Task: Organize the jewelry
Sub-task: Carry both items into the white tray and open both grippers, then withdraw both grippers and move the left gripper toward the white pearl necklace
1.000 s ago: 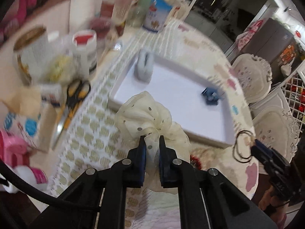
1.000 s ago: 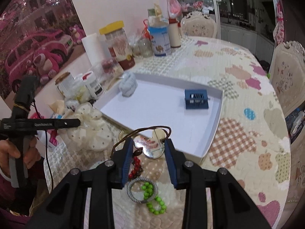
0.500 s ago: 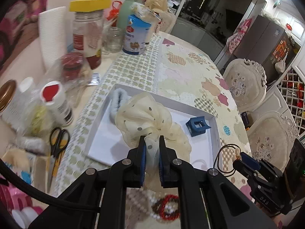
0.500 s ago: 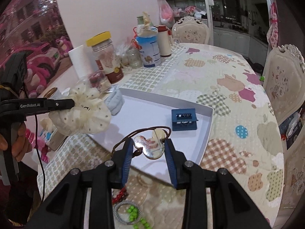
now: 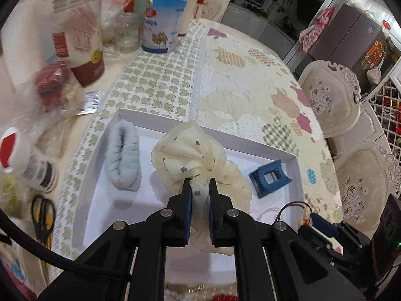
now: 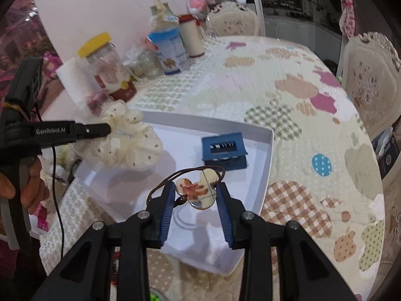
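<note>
My left gripper [image 5: 200, 185] is shut on a cream dotted scrunchie [image 5: 190, 155] and holds it above the white tray [image 5: 265, 148]. The scrunchie also shows in the right wrist view [image 6: 125, 143], over the tray's left part. My right gripper [image 6: 195, 190] is shut on a mouse-head hair tie [image 6: 198, 193] with a brown elastic loop, held above the tray's near part [image 6: 265, 175]. In the tray lie a pale blue fuzzy scrunchie [image 5: 125, 160] and a blue hair claw [image 5: 269, 178], which also shows in the right wrist view [image 6: 224, 150].
Jars, a yellow-lidded jar [image 5: 77, 37], a blue can [image 5: 161, 22] and black scissors [image 5: 43, 215] crowd the table left of the tray. Padded chairs [image 6: 371, 80] stand at the right. Beads [image 6: 155, 297] lie on the cloth near the front edge.
Both grippers have moved forward over the tray with their items. The cream scrunchie now hangs above the tray's middle and the hair tie above its near part.
</note>
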Tool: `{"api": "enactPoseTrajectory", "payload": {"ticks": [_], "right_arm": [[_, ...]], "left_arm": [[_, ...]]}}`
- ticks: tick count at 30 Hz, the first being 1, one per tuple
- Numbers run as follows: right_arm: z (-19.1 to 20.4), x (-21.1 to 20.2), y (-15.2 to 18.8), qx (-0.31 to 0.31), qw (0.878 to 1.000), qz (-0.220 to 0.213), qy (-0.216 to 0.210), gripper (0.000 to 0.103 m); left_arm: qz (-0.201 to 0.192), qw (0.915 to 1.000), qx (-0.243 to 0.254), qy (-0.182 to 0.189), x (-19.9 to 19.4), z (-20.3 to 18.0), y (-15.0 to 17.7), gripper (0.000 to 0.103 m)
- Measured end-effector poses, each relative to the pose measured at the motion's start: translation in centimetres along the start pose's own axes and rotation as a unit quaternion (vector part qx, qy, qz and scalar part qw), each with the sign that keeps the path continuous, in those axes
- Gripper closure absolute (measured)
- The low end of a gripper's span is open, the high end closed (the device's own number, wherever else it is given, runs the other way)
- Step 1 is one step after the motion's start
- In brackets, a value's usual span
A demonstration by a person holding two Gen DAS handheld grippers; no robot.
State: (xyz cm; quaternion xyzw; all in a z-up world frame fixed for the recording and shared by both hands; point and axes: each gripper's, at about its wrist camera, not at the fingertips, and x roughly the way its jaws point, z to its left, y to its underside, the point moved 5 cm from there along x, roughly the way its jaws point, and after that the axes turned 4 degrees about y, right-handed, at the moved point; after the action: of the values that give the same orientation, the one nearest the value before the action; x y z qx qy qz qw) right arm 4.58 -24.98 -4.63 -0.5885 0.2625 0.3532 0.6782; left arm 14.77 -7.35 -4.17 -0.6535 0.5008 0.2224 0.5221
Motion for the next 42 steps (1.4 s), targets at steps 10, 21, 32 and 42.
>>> {"api": "enactPoseTrajectory", "payload": {"ticks": [10, 21, 32, 42], "right_arm": [[-3.0, 5.4, 1.1, 0.030, 0.998, 0.055, 0.020, 0.068], [-2.0, 7.6, 0.8, -0.014, 0.997, 0.063, 0.045, 0.065], [-1.6, 2.9, 1.6, 0.011, 0.999, 0.030, 0.026, 0.047], [0.1, -0.7, 1.2, 0.017, 0.999, -0.001, 0.028, 0.046]], "left_arm": [[0.039, 0.9988, -0.016, -0.025, 5.4, 2.2, -0.4, 0.101], [0.037, 0.9985, -0.006, -0.041, 4.8, 2.5, -0.1, 0.079], [0.018, 0.9981, 0.012, -0.058, 1.4, 1.3, 1.6, 0.076], [-0.024, 0.9962, 0.030, -0.078, -3.3, 0.3, 3.5, 0.076]]}}
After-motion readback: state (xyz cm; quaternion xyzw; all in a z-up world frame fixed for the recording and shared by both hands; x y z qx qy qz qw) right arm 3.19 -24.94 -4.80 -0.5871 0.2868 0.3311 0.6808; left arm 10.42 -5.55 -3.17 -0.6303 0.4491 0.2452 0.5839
